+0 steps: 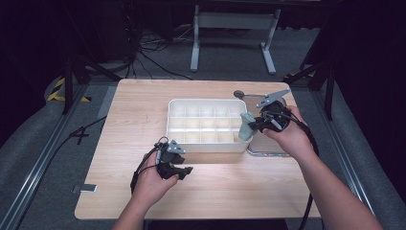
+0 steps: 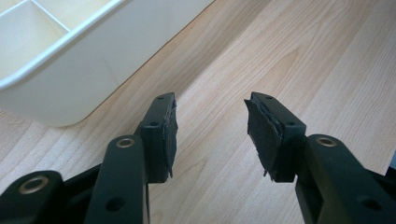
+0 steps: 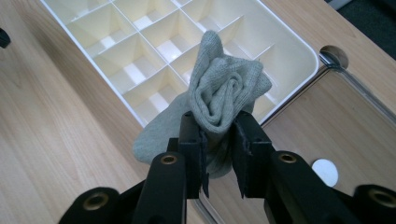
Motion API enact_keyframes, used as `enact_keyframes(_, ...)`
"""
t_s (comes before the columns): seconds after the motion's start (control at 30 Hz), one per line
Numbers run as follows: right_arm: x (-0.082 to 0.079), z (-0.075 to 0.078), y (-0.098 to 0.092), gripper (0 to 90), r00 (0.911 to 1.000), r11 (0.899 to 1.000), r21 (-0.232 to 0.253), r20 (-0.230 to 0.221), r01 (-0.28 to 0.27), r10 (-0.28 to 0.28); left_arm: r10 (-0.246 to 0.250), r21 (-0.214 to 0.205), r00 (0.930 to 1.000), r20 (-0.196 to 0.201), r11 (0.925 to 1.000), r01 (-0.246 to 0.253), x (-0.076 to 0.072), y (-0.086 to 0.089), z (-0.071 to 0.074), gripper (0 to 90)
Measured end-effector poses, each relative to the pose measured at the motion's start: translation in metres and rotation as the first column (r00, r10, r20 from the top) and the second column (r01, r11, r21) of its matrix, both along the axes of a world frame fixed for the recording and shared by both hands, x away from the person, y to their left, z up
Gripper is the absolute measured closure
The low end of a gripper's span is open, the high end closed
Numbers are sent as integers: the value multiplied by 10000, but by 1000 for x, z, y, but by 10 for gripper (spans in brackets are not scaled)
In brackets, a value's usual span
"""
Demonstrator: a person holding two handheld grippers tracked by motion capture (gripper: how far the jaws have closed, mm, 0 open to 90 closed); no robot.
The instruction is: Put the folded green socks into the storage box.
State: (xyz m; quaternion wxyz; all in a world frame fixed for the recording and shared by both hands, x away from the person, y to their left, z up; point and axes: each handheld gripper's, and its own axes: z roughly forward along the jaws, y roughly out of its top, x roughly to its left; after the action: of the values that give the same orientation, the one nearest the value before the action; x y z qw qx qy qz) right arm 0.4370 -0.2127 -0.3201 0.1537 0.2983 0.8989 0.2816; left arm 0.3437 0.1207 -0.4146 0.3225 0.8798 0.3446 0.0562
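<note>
Sock held over divider box, no readable writing anywhere.
My right gripper (image 3: 218,135) clamps a rolled grey sock (image 3: 219,93) above the white divider box (image 3: 299,42); left gripper (image 2: 210,133) gapes empty over the worktop (image 2: 280,60).

i'm working in a lab-style recording space: black curtains (image 1: 28,52) all round, loose cables (image 1: 153,48) on grey carpet, floor rails (image 1: 36,167), hazard tape (image 1: 57,88), one bare wooden table (image 1: 134,105).
</note>
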Motion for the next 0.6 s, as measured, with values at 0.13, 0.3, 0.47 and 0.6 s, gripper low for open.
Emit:
enact_keyframes(0.13,5,-1,2,748,9999,9999,-97,91,-68,69,-21,33,10000,13,10000,21,0,0,0,528)
enact_keyframes(0.3,9,-1,9,746,9998,9994,-312,186,-115,121,28,-44,10000,-15,10000,-28,0,1,0,528)
enact_keyframes(0.47,17,-9,17,744,9994,9974,-664,173,-298,310,-52,53,10000,-9,10000,52,0,3,0,534)
enact_keyframes(0.6,22,-20,20,744,9992,9955,-860,92,-389,398,-47,55,10000,25,10000,47,-2,4,0,536)
